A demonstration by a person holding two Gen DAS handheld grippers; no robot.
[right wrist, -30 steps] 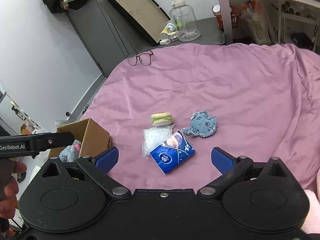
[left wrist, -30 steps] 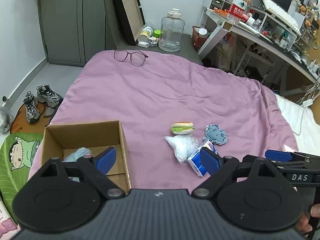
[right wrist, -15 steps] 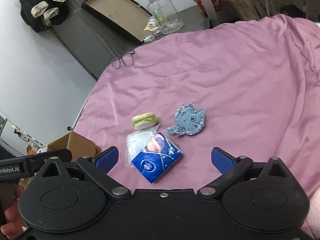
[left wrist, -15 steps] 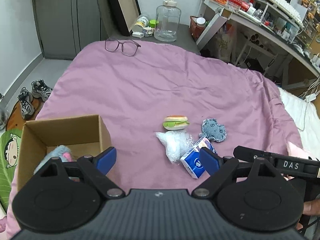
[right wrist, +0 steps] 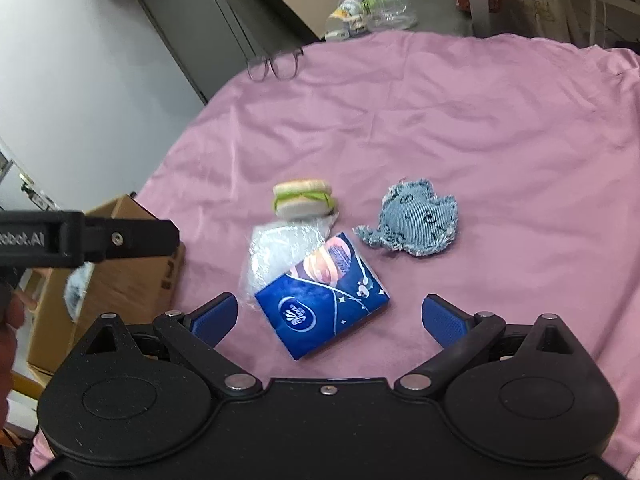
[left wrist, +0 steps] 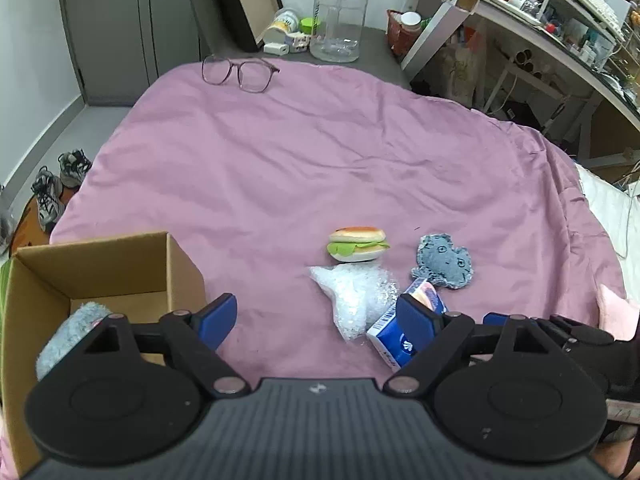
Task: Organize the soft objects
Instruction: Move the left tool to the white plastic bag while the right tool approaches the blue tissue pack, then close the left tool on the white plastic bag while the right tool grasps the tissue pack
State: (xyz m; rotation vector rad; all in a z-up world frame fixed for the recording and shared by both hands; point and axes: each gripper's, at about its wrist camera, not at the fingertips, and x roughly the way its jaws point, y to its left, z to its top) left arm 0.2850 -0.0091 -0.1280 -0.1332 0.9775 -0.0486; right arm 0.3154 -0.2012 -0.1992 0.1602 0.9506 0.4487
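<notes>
Right gripper point(right wrist: 330, 314) spread wide, nothing held, now closer over the tissue pack point(right wrist: 322, 300) than a second ago. Left gripper point(left wrist: 316, 318) gaping too, beside the cardboard box point(left wrist: 100, 264), blue plush point(left wrist: 70, 334) inside half hidden. Clear bag point(right wrist: 276, 248) partly under the pack; burger toy point(right wrist: 304, 200), denim patch point(right wrist: 414, 222) near.

4 soft items point(right wrist: 322, 316), 1 box point(left wrist: 100, 264)

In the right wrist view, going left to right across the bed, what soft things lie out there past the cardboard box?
Cardboard box → clear plastic bag → blue tissue pack → denim plush. The burger toy sits above the bag, so its place in the order is unclear.
</notes>
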